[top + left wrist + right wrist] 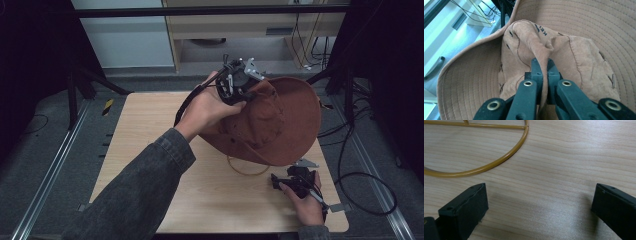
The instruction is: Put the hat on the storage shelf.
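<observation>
A brown wide-brimmed hat (280, 120) hangs over the far right part of the wooden table (150, 140), its brim tilted and its crown turned toward the person. The left gripper (239, 82) holds it from the top — in the left gripper view the two black jaws are pinched tight on a fold of the crown's suede (541, 50), with the cloth squeezed between the pads (537, 67) and the stitched brim (586, 22) spreading out behind. The left hand (210, 107) wraps the gripper body, and a dark denim sleeve (145, 185) runs back toward the near edge of the table.

Under the hat's near edge a thin yellow wire ring (248, 170) lies flat on the table top; it is partly covered by the brim, so I cannot tell whether hat and ring touch. In the right gripper view the same ring (499, 161) curves across the wood with a straight bar crossing it near the top.

The right gripper (295, 181) rests low near the table's right front corner, held by the right hand (306, 205), just beside the ring and below the hat's brim. Its jaws stand wide apart with bare wood between them — nothing is gripped, and the ring lies just beyond the tips.
</observation>
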`<move>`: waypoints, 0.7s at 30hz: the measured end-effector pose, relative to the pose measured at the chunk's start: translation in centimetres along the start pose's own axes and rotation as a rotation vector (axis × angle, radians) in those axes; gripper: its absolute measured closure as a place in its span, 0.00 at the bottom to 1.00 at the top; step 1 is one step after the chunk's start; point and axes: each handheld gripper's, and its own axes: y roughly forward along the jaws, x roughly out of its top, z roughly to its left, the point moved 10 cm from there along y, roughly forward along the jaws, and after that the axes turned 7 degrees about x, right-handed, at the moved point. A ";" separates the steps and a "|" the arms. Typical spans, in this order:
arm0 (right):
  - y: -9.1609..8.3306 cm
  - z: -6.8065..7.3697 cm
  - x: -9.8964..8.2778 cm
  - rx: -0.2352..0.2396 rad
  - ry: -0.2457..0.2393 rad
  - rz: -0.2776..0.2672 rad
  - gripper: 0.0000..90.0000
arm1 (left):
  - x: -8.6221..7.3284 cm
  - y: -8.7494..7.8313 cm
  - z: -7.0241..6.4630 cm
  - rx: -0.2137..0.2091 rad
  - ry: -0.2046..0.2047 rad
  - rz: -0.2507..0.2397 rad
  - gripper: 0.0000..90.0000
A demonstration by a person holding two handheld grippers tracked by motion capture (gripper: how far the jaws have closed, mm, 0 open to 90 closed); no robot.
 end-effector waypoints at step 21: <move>0.0 -0.1 0.0 -0.004 -0.002 0.000 0.01 | -0.1 1.9 -0.8 -0.016 0.000 0.015 0.98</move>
